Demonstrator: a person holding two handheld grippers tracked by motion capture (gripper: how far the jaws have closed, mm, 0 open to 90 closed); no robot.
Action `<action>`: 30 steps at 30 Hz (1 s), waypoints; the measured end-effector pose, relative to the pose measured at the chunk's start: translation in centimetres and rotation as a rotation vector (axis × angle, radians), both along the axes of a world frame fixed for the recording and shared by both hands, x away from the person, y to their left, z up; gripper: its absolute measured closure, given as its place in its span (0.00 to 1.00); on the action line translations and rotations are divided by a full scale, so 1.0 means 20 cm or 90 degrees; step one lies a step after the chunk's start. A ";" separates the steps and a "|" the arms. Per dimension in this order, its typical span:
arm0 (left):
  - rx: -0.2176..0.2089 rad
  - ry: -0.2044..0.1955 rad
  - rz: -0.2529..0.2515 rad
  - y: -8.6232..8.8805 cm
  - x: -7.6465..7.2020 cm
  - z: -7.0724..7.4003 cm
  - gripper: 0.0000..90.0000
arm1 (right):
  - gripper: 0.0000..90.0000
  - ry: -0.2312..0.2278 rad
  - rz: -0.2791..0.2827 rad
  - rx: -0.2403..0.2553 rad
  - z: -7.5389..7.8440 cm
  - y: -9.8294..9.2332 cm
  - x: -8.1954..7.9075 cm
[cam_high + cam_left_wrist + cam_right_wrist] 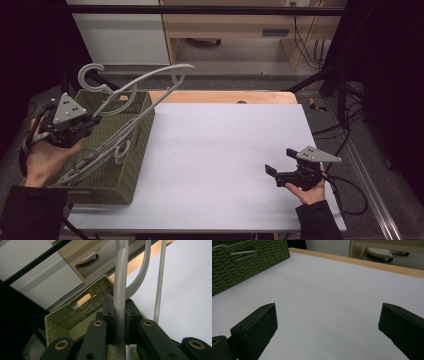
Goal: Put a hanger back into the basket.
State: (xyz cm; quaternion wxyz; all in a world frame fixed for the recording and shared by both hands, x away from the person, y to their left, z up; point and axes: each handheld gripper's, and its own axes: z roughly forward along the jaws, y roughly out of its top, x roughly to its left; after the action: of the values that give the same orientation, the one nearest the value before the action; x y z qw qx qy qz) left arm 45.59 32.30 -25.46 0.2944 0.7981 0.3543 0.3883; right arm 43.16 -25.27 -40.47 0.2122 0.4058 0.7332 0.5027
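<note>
A grey plastic hanger (145, 82) is lifted above the green woven basket (135, 165) at the table's left, its hook toward the back left. My left gripper (95, 120) is shut on the hanger's bar; in the left gripper view the grey bar (120, 290) runs up between the pressed pads (109, 315). More grey hangers (97, 160) lie slanted in the basket. At the table's right front my right gripper (280, 162) rests open, low over the white surface, its wide-apart jaws with nothing between them in the right gripper view (327, 322).
A white sheet (225, 160) covers the tabletop, with a wooden edge (225, 96) at the back. Behind stand a white cabinet (122, 35) and a wooden drawer unit (235, 25). Black frame posts and cables (345, 130) run along the right side.
</note>
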 end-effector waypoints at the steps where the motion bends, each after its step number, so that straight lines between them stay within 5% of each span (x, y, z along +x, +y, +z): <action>1: 0.007 0.001 0.007 0.02 0.01 -0.01 0.91 | 0.03 0.001 0.001 -0.003 0.00 0.00 0.00; 16: 0.048 0.026 0.105 0.32 0.11 -0.20 0.91 | 0.02 -0.001 0.006 -0.002 0.00 0.00 0.00; 30: 0.100 0.054 0.156 0.46 0.14 -0.35 0.91 | 0.02 0.003 0.015 -0.008 -0.01 0.01 0.00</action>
State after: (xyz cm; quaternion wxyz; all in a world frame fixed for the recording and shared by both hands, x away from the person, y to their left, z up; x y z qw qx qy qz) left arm 48.31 41.53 -32.41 0.1658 0.7852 0.4299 0.4137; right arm 43.21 -25.10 -40.65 0.2071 0.3971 0.7414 0.4997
